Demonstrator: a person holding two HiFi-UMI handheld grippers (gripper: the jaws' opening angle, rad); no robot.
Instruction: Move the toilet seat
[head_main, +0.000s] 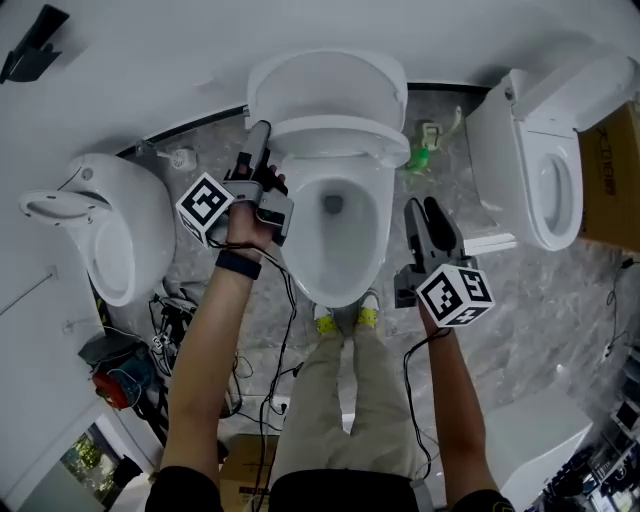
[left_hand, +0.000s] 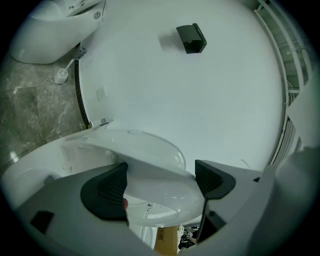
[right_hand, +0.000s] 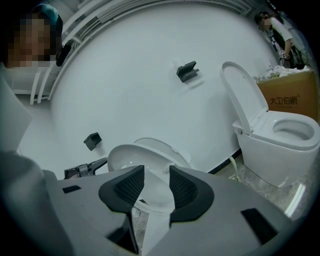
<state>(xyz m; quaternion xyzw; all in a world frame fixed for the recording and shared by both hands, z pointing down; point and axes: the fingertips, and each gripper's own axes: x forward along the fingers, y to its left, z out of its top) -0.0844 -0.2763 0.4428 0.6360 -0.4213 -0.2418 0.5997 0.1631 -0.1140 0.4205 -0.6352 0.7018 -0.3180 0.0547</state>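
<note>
**Writing.** The only legible print is on the cardboard box (right_hand: 287, 97) at the far right of the right gripper view. It is one line of four brown Chinese characters, the first two reading 大卫. In the head view the print on that box runs sideways and is too small to read. Each gripper carries a cube (head_main: 205, 208) faced with black-and-white square markers, without letters.

**Seat.** The seat (head_main: 340, 140) is a white ring hinged at the wall end of the middle bowl (head_main: 388, 240). Its long axis runs from the hinge toward the person, top to bottom in the head view. It is tilted, with its front end lifted clear of the bowl rim. It stands short of the lid (head_main: 325, 80), which leans back at the wall (head_main: 150, 60). The ring's opening faces forward and down over the bowl.

**Left gripper.** The left gripper (head_main: 260, 135) is at the seat's left edge, near the hinge. Its jaws stand wide, and the seat's rim spans the gap between them. The pad at the left of its own view is just beside the rim. Whether either pad presses it cannot be told.

**Right gripper.** The right gripper (head_main: 422, 212) hangs near the bowl's right side and points toward the wall. Its jaws are narrow, with a slim gap between the pads and nothing held.

**Surroundings.** A second toilet (head_main: 545, 170), lid up, stands to the right on the grey marble floor (head_main: 520, 310).
</note>
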